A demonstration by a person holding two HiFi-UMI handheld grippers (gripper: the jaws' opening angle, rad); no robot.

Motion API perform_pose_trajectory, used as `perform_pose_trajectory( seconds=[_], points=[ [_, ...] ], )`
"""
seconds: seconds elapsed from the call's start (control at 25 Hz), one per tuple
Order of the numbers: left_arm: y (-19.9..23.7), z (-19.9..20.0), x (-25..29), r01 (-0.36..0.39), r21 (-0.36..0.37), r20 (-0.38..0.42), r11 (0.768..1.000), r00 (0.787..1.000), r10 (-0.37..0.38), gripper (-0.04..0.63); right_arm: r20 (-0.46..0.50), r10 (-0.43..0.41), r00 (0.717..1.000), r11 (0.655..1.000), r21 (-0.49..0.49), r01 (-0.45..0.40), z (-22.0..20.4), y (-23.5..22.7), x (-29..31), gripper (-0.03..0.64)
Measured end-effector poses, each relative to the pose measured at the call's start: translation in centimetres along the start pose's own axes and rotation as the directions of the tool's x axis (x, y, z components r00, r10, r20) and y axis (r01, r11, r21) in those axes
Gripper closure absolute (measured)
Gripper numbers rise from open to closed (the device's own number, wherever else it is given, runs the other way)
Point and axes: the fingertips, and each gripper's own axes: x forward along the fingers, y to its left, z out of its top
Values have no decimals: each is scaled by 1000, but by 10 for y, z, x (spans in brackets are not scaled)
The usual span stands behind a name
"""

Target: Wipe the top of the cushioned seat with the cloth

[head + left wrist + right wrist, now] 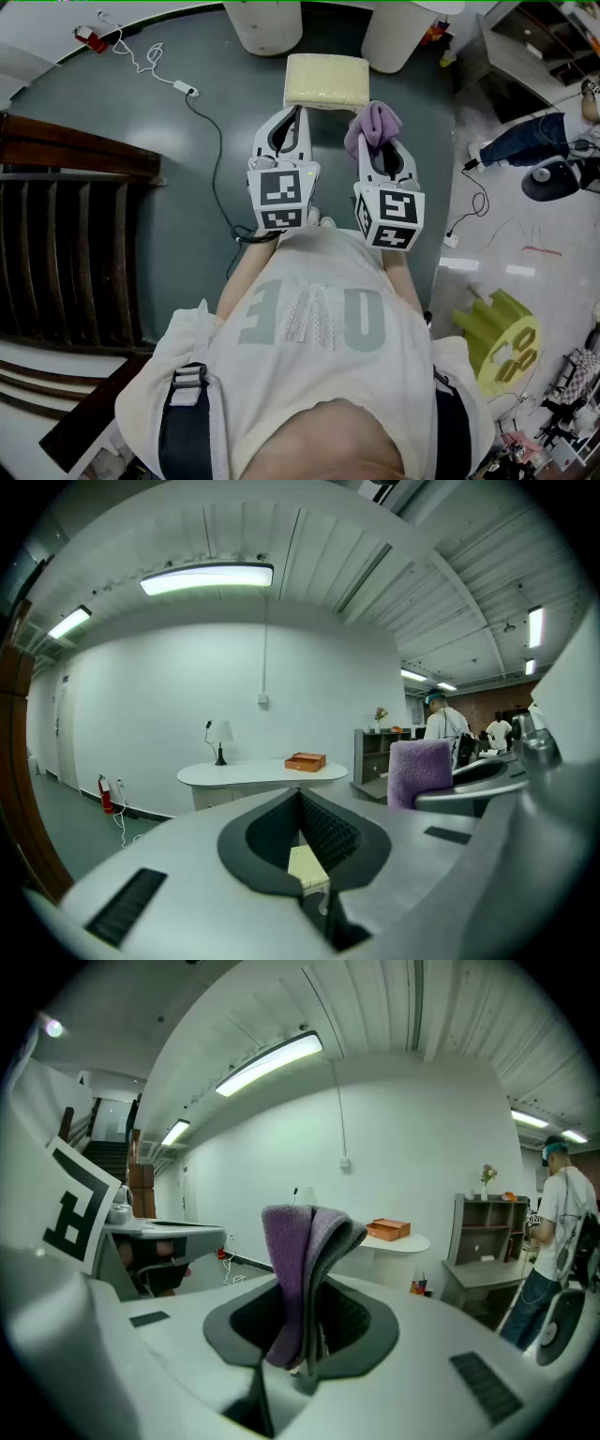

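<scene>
The pale yellow cushioned seat (pixel 326 82) stands on the grey floor just ahead of both grippers. My right gripper (pixel 373 142) is shut on a folded purple cloth (pixel 372 125), held near the seat's front right corner. In the right gripper view the cloth (pixel 295 1260) sticks up out of the closed jaws of the right gripper (pixel 311 1312). My left gripper (pixel 297 112) is shut with nothing in it, its tips at the seat's front edge. In the left gripper view a sliver of the seat (pixel 307 869) shows below the left gripper (pixel 300 803), and the cloth (pixel 420 771) stands to the right.
Two white round bases (pixel 267 23) (pixel 403 33) stand behind the seat. A cable with a white adapter (pixel 187 89) runs across the floor at left. Dark wooden slats (pixel 66 244) fill the left side. A yellow-green stool (pixel 497 337) and a person's leg (pixel 525 141) are at right.
</scene>
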Motion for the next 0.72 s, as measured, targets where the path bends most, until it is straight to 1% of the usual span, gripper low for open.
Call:
perform_pose_trajectory(
  seconds=[0.12, 0.28, 0.48, 0.72],
  points=[
    [13, -3, -1, -15, -11, -3, 1000, 1000, 14, 589, 9, -18, 1000, 1000, -13, 18, 3, -3, 1, 525],
    [23, 0, -4, -13, -5, 25, 1000, 1000, 14, 589, 19, -61, 998, 998, -28, 62, 3, -20, -5, 525],
    [34, 8, -7, -30, -11, 41, 999, 999, 30, 589, 18, -93, 995, 996, 0, 93, 1, -36, -8, 525],
    [45, 11, -12, -39, 0, 36, 999, 999, 39, 589, 25, -88, 996, 995, 40, 87, 0, -32, -9, 525]
  ],
)
